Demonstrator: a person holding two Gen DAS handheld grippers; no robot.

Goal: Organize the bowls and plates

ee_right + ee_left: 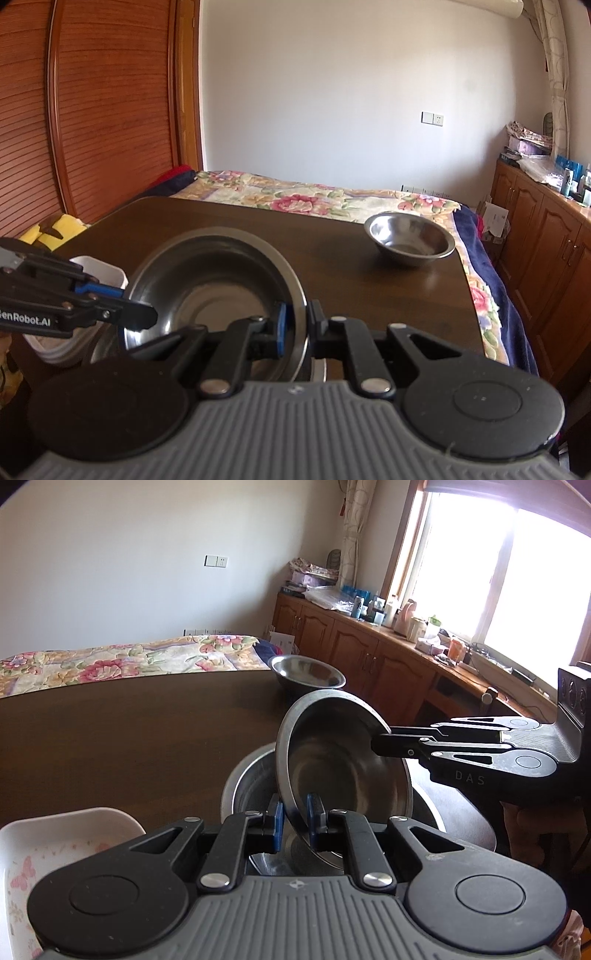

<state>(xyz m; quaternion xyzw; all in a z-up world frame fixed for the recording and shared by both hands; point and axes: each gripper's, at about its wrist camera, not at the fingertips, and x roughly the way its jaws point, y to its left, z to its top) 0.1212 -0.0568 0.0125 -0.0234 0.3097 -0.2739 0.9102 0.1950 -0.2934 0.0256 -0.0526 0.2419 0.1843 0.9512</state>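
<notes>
Dark wood counter [351, 240] carries a steel bowl stack [251, 775] directly beneath the tilted steel bowl [332, 760], gripped at opposite rims by left tongs [295, 821] and right tongs [297, 326], with a spare bowl [409, 238] far off.

1. The tilted round steel bowl [332, 760] is bare metal, smooth, with a dull brushed sheen inside and a brighter polished rim.
2. The second steel bowl beneath it [245, 786] looks the same metal, greyer and more matt.
3. The small steel bowl at the table's far edge [409, 238] is shinier and mirrors the light.
4. The dark brown wooden table [332, 251] is smooth and semi-glossy.
5. The white rectangular dish with pink butterfly print [44, 849] looks like smooth, glossy plastic or ceramic; which one cannot be told.
6. The floral bedspread [295, 199] is soft matt cloth.
7. The left gripper [295, 821] has matt black plastic arms, blue pads [314, 808], ribbed grey rubber and shiny metal rivets.
</notes>
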